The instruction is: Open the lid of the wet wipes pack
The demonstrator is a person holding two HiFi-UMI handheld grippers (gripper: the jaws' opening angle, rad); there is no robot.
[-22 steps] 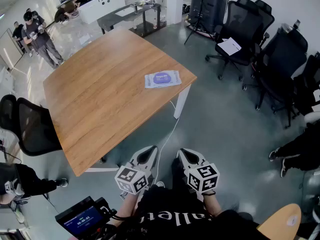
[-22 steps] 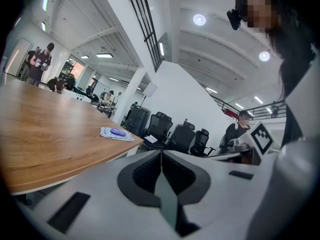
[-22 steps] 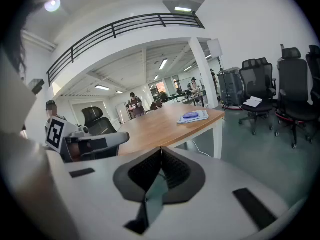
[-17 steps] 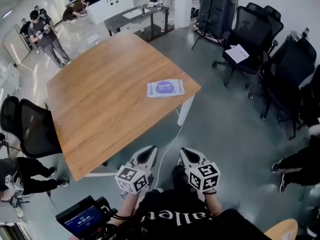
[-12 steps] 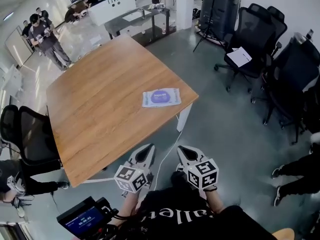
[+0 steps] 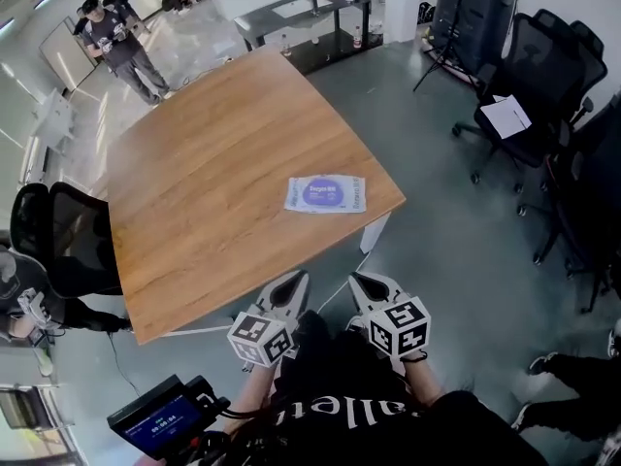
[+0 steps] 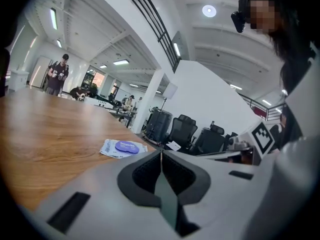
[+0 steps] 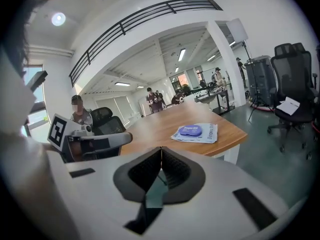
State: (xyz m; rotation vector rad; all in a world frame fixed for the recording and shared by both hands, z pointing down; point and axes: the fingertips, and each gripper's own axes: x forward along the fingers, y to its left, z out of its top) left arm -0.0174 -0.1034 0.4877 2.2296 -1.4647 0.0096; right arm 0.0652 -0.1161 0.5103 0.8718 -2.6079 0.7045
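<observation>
A flat white wet wipes pack point(image 6: 326, 194) with a purple oval lid lies near the right corner of the wooden table point(image 6: 204, 183). The lid looks closed. The pack also shows in the left gripper view point(image 7: 122, 147) and the right gripper view point(image 8: 196, 132). My left gripper point(image 6: 294, 283) and right gripper point(image 6: 363, 283) are held close to my body, off the table's near edge and well short of the pack. Both are shut with nothing between the jaws point(image 7: 161, 155) point(image 8: 161, 150).
Black office chairs point(image 6: 529, 76) stand on the grey floor to the right. Another black chair point(image 6: 68, 241) sits at the table's left side. A person point(image 6: 112, 32) stands beyond the far corner. A handheld screen point(image 6: 160, 417) is at lower left.
The view has shifted: the table and pack now sit closer and more central. Both grippers stay shut near my body, nearly unmoved.
</observation>
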